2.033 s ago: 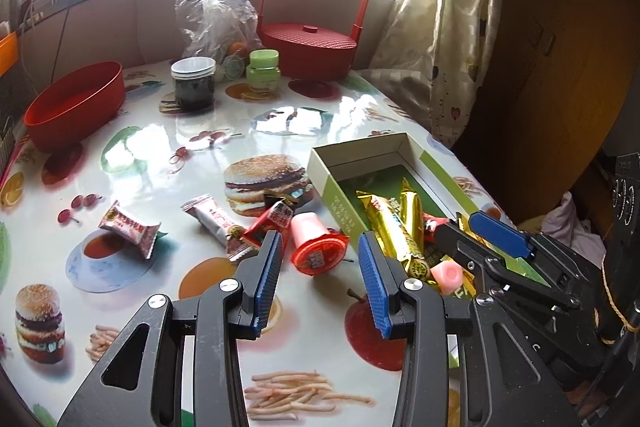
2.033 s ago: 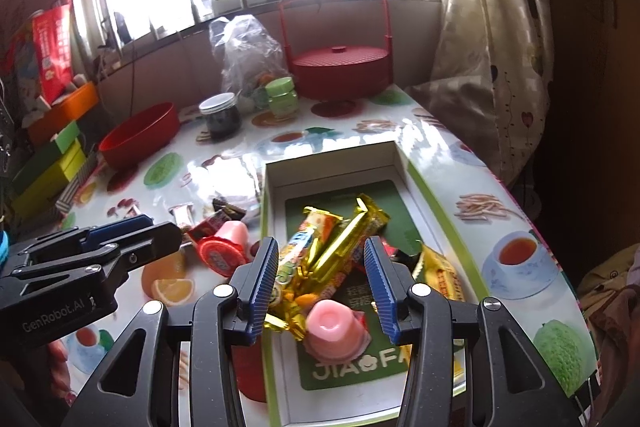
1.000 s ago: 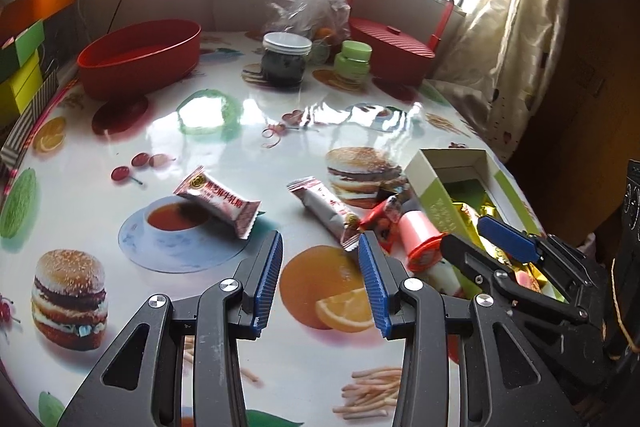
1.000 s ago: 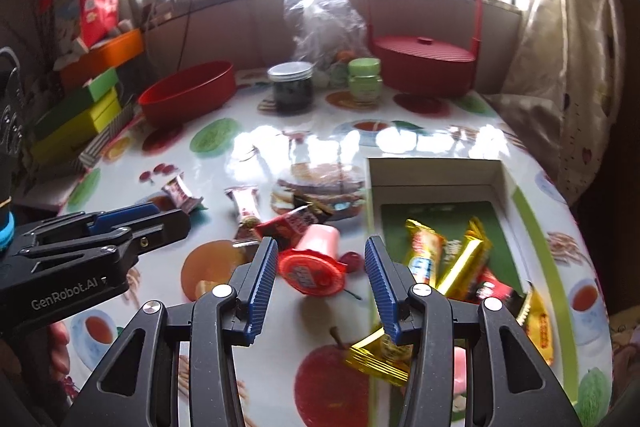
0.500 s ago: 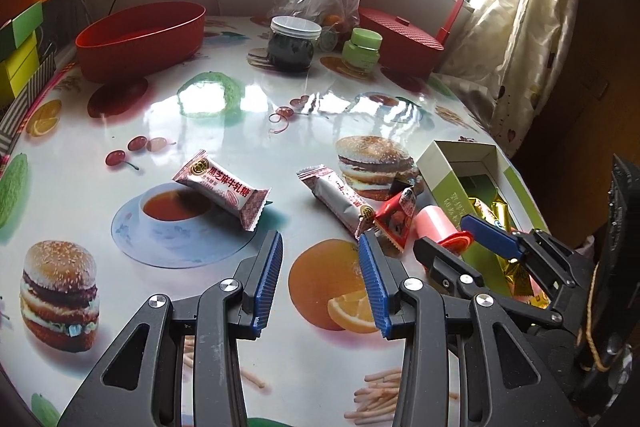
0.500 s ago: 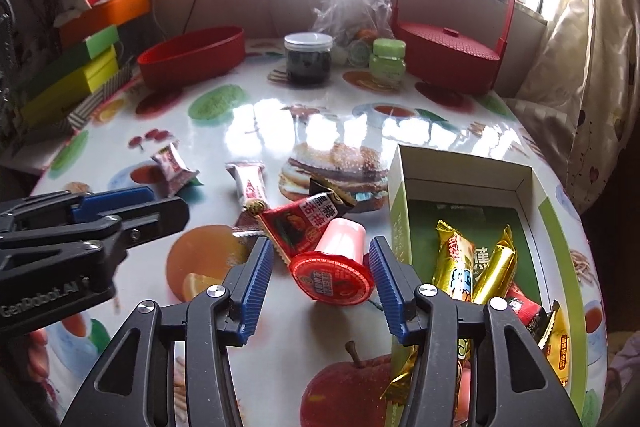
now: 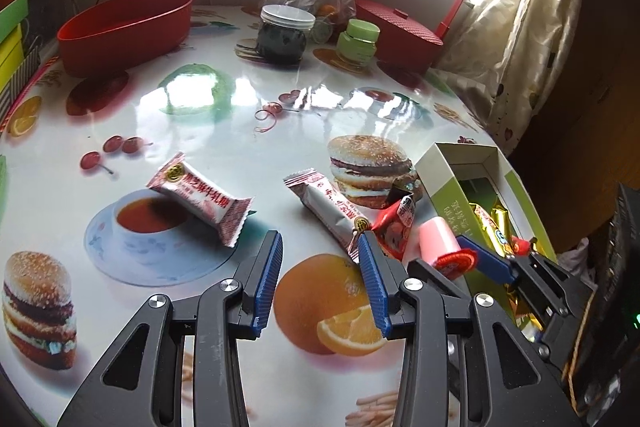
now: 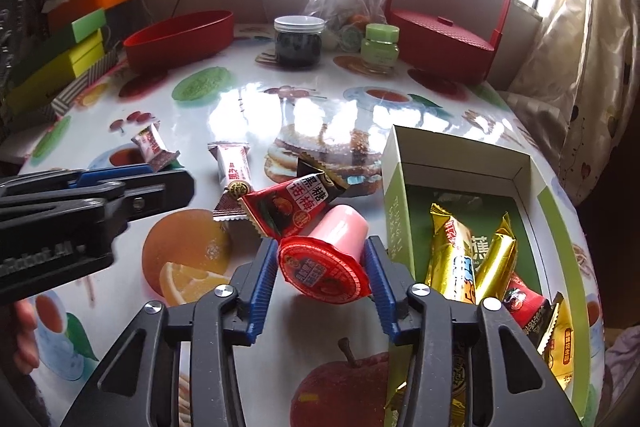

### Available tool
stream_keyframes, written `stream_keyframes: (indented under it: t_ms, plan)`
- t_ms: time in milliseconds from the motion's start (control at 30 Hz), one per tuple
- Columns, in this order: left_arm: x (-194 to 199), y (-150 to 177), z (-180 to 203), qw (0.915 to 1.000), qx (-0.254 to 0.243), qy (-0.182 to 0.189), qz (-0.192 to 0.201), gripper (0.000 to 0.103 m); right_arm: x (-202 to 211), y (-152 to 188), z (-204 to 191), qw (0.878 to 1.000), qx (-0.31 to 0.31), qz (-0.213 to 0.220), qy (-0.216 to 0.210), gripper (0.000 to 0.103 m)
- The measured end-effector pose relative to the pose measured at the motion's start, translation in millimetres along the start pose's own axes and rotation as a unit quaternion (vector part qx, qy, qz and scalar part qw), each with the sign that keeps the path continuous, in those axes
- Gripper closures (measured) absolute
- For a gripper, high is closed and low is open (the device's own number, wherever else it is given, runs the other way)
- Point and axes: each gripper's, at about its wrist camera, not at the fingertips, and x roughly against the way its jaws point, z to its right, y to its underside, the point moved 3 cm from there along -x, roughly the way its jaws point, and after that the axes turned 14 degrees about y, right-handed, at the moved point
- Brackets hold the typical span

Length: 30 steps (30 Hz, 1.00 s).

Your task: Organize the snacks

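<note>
The right gripper's (image 8: 320, 263) blue fingers (image 8: 265, 275) have just been closing on the pink jelly cup (image 8: 326, 259) lying on its side on the printed tablecloth (image 8: 248, 107), just beside the green snack box (image 8: 394, 195); the left gripper (image 7: 320, 267) hovers half-open and empty near a long white wrapper (image 7: 330, 207).

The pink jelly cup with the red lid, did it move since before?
No. The pink jelly cup lies beside the green box as before; the right gripper came down around it, jaws closing.
</note>
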Motion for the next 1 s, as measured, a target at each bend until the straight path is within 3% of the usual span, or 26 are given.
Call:
stream_keyframes:
  t_ms: [167,767,1000]
  plan:
    - [-12,-7,-1,0.9999,0.000,0.007,-0.010,0.062,3,3,3,1.000,-0.007,0.001,-0.011,0.060]
    - [-48,-22,2,0.9989,-0.020,-0.019,-0.038,0.062,16,14,9,0.998,-0.030,-0.007,-0.056,0.060]
    - [-48,-20,4,0.9964,-0.044,-0.058,-0.043,0.062,19,17,10,0.998,-0.033,-0.009,-0.060,0.060]
